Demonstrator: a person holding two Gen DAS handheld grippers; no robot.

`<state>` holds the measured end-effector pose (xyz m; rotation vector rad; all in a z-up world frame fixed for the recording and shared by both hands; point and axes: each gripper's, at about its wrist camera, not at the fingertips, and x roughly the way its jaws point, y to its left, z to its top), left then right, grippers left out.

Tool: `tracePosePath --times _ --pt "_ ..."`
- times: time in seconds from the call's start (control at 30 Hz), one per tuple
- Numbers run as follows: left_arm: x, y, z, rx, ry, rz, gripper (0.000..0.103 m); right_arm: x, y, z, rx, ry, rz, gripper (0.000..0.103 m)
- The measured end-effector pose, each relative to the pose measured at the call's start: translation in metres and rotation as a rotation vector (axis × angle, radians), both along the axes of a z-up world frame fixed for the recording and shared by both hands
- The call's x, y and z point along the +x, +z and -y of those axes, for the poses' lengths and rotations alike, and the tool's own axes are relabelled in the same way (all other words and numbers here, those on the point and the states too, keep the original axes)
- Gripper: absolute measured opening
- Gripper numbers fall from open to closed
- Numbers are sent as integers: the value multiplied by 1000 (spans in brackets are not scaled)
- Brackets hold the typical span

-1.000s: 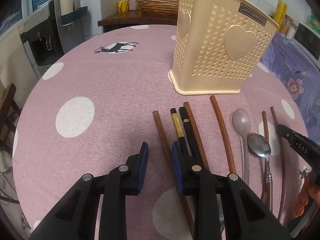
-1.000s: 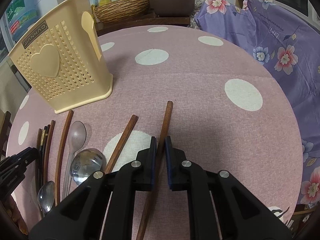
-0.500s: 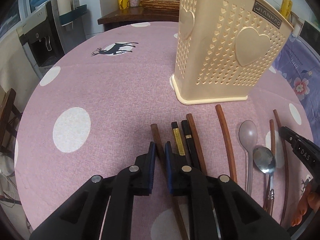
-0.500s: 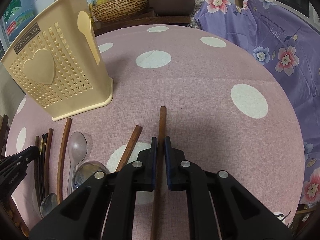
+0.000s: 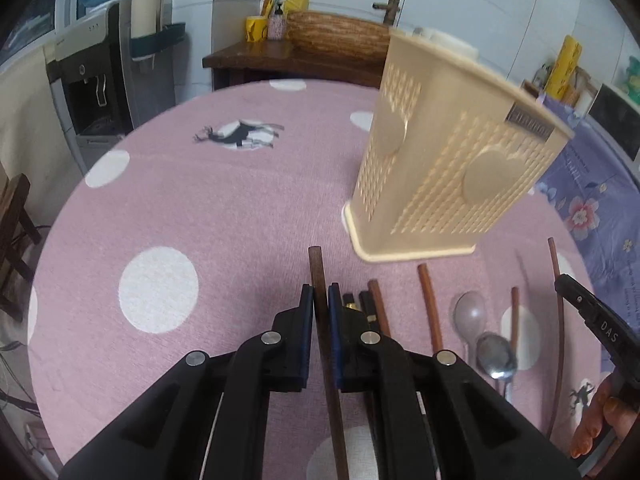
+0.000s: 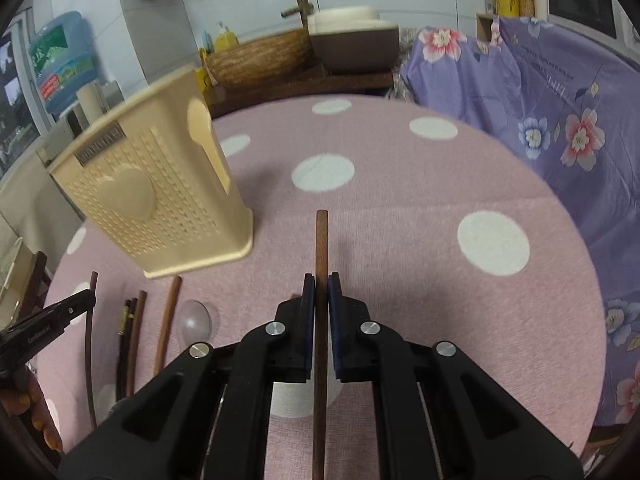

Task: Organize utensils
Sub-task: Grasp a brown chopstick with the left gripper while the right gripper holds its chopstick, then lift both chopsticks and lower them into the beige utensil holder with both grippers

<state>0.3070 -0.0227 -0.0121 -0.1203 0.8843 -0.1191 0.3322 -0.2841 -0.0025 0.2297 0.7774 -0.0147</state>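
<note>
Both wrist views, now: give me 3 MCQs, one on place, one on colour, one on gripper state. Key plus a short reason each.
1. Seen from the right wrist, where does the beige utensil holder stand relative to the chopstick in the right gripper?
A. To its left
B. To its right
C. Directly under it

2. What colour are the dots on the pink tablecloth?
A. Black
B. White
C. Yellow

3. What is the left gripper doing?
A. Open above the spoons
B. Shut on nothing
C. Shut on a brown chopstick

Key:
1 A, the holder sits left of the held right chopstick.
2 B, the round dots are white.
3 C, the blue pads press both sides of the left chopstick, while the clear spoon and metal spoon lie to the right on the cloth.
</note>
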Motion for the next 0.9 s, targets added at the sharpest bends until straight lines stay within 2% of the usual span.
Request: tracePosePath --times 0.23,0.4,0.53,0.9 --pt "-20 50 -18 -49 5 128 8 -26 52 9 -2 9 148 8" --pt "-38 90 -25 -40 -1 248 8 -44 87 17 -9 21 230 8" --pt "-45 106 -26 -34 -10 297 8 -53 100 16 -18 41 247 8" --pt "-54 122 -37 20 28 368 8 -58 118 15 -26 74 255 8"
